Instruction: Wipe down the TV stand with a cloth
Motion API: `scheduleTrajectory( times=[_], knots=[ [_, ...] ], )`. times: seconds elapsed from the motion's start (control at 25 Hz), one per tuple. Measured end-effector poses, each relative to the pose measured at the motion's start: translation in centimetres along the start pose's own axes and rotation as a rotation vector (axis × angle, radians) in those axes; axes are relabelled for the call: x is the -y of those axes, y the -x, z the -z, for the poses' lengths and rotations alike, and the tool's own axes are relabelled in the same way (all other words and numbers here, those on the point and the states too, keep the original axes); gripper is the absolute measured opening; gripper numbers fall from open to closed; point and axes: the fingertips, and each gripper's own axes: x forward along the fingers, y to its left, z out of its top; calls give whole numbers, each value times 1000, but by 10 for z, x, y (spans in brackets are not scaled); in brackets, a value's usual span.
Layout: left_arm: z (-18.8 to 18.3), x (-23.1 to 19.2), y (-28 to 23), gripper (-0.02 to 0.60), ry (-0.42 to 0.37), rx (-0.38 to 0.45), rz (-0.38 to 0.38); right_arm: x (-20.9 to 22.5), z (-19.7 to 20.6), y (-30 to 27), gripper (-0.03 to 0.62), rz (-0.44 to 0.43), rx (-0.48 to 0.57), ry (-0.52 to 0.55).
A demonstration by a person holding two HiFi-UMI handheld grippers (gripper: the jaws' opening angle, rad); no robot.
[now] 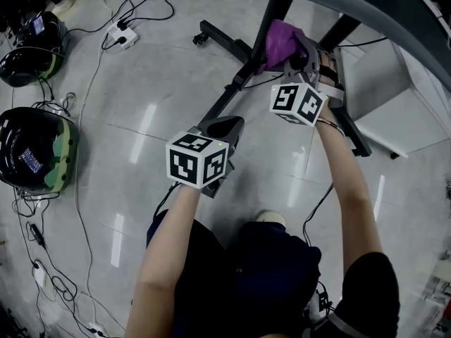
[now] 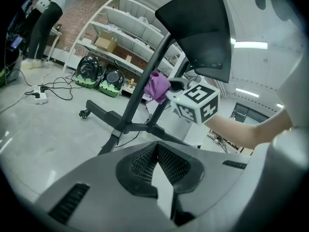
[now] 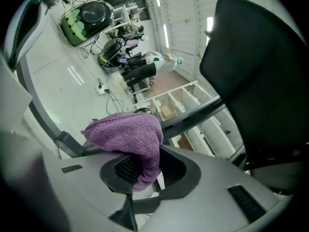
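The black TV stand (image 1: 237, 83) rises from wheeled legs on the grey floor, and its dark screen (image 2: 200, 30) hangs above. A purple cloth (image 1: 280, 42) is pressed against the stand's upright pole (image 1: 275, 9), with my right gripper (image 1: 299, 58) shut on it. In the right gripper view the cloth (image 3: 130, 137) bulges out over the jaws of the right gripper (image 3: 142, 166), just below the pole (image 3: 193, 115). My left gripper (image 1: 224, 127) hovers lower, over the stand's leg, jaws together and holding nothing. In the left gripper view the left gripper (image 2: 157, 151) points at the stand's base (image 2: 116, 120).
Two green-and-black cases (image 1: 35, 150) (image 1: 25, 48) lie at the left among cables, with a white power strip (image 1: 121, 35) behind them. A white panel (image 1: 387, 104) sits right of the stand. White shelves (image 2: 120, 37) and a standing person (image 2: 43, 13) are further off.
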Motion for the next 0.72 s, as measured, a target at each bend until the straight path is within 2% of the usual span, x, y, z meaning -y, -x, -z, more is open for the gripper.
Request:
scheduleTrajectory(
  times=[0.16,0.4,0.56,0.72],
  knots=[
    [1,5,-6,6,5,-1,14,61,-23,8,97,120,48,20],
    [3,6,-12,6,10,-5,20,114,-45,5,97,231,94,62],
    [1,2,-10,6,18,1,13,138,-48,-8,97,282,99,67],
    [1,-2,-9,6,21,3,11,141,-44,-25,97,277,79,61]
  ],
)
